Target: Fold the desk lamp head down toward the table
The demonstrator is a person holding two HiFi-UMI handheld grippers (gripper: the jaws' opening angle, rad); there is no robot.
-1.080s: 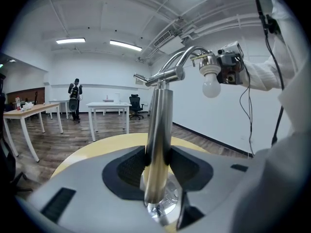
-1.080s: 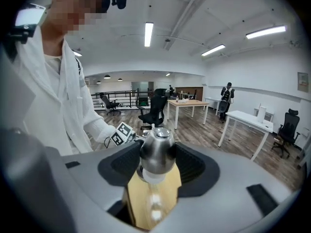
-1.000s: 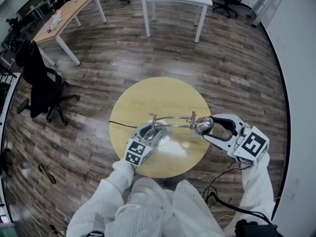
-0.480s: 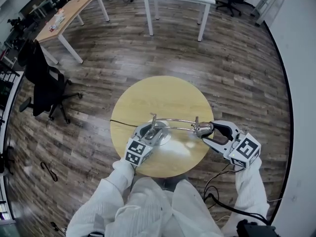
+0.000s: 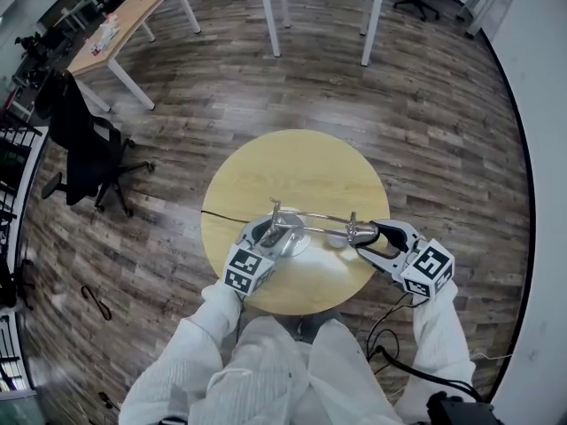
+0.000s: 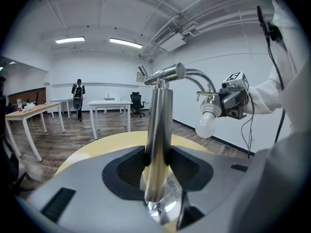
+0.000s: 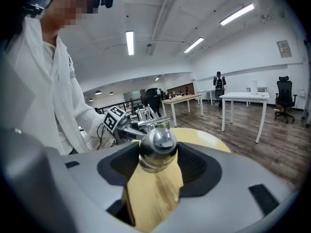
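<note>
chrome lamp post (image 6: 158, 144) on the table (image 5: 292, 162) is clamped by the left gripper (image 5: 268, 235), lamp head (image 7: 156, 147) above the table pressed between the opening jaws of the right gripper (image 5: 365, 235).

No legible text, brand or number in any view. Only black-and-white square coded patterns, blocks rather than characters:
- on the left marker cube (image 5: 247, 271), at the near-left edge of the counter (image 5: 301, 162)
- on the right marker cube (image 5: 428, 267), just off the counter's right edge

Same patterns visible on those cubes from across in both gripper views, still no characters. Framed sheet (image 7: 283, 48) high on the white wall in the right gripper view: too small to read.
</note>
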